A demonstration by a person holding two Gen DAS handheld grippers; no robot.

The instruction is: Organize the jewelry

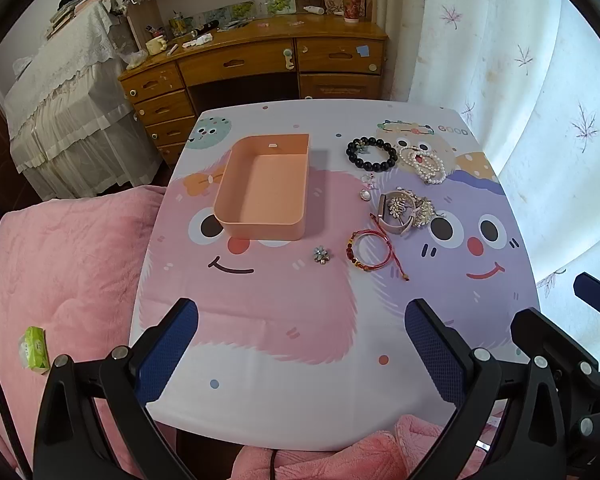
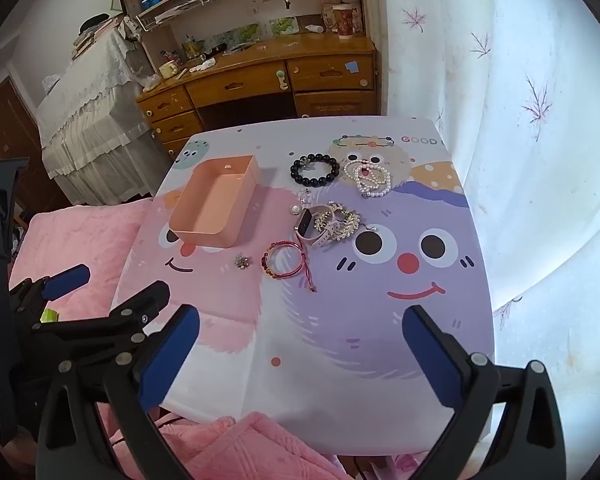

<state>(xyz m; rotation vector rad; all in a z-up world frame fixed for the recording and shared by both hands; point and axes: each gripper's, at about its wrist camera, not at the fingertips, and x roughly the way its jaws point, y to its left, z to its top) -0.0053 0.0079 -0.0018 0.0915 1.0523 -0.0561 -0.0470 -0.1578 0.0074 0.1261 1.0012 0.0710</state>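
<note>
An empty orange box stands on the cartoon-print table. To its right lie a black bead bracelet, a pearl bracelet, a pale-strap watch against a sparkly brooch, and a red cord bracelet. A small flower brooch lies in front of the box. My left gripper and right gripper hover open over the table's near edge, nothing between their fingers.
A pink blanket covers the bed left of the table, with a green packet on it. A wooden desk stands behind, and a white curtain hangs on the right. Small silver pieces lie between the bracelets.
</note>
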